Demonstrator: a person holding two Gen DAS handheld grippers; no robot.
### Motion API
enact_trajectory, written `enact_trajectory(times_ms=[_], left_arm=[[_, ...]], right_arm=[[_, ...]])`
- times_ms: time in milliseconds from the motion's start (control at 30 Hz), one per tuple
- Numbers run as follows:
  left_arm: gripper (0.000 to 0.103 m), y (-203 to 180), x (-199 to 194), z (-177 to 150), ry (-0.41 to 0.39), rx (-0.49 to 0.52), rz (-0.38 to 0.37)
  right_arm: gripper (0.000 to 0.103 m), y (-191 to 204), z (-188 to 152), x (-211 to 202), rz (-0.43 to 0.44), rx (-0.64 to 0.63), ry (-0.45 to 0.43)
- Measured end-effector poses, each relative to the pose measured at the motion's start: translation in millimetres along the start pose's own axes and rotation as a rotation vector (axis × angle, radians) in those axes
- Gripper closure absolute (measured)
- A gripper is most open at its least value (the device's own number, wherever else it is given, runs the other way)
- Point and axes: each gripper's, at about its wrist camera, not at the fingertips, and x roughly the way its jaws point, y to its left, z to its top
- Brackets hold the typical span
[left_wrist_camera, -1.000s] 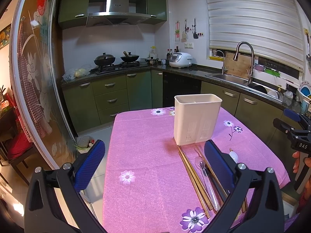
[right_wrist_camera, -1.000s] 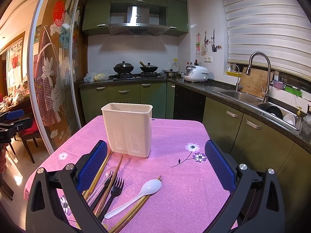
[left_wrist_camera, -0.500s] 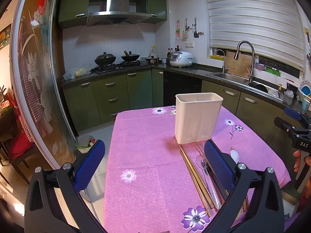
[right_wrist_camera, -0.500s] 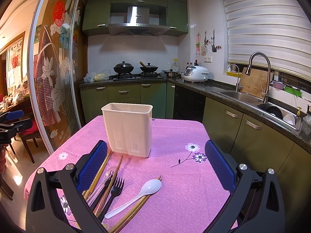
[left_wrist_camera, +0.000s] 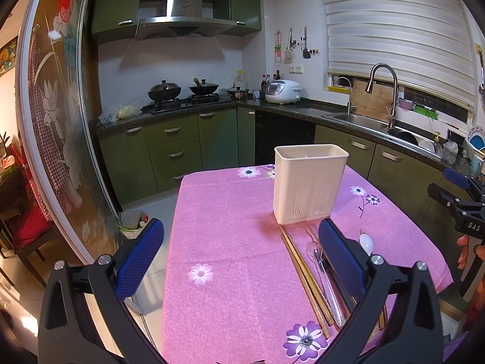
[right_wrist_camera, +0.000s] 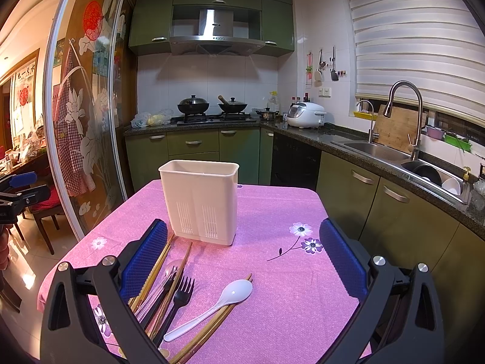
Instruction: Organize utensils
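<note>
I hold my left gripper [left_wrist_camera: 239, 250] above the near left part of the table [left_wrist_camera: 230, 212], and its two blue fingers stand wide apart with nothing between them. My right gripper [right_wrist_camera: 242, 248] hangs over the near side of the same table, and its fingers are also wide apart and hold nothing.

The white utensil holder [right_wrist_camera: 200, 200] stands upright on the pink flowered tablecloth [right_wrist_camera: 272, 273], toward the far middle of the table. From both views I cannot see anything sticking out of its top.

The utensils lie loose on the cloth, just near of the holder. In the right wrist view, a white spoon [right_wrist_camera: 218, 303] lies diagonally on top of a pair of wooden chopsticks [right_wrist_camera: 212, 327]. To the left of it is a black fork [right_wrist_camera: 178, 300], and beside that a clear plastic spoon [right_wrist_camera: 172, 268] and more wooden chopsticks [right_wrist_camera: 157, 270], partly hidden behind my left finger. In the left wrist view, the same group lies to the right, with long chopsticks [left_wrist_camera: 303, 276] pointing toward the holder.
</note>
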Motion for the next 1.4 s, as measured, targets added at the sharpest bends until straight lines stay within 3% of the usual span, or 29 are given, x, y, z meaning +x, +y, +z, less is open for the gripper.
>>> enact_trajectory(times_ms=[1033, 1233, 1400], left_arm=[[0.006, -1.9, 4.7, -6.5, 0.022, 0.001, -0.003], [0.006, -16.1, 36.5, -13.9, 0.153, -0.004, -0.034], [0.006, -39.0, 78.0, -18.0, 0.357, -0.001, -0.087]], right_arm=[[0.004, 2.8, -4.6, 3.3, 0.000, -0.002, 0.013], [0.004, -5.2, -10.2, 12.1, 0.012, 0.007, 0.075], [0.004, -14.8, -13.2, 27.7, 0.012, -0.004, 0.150]])
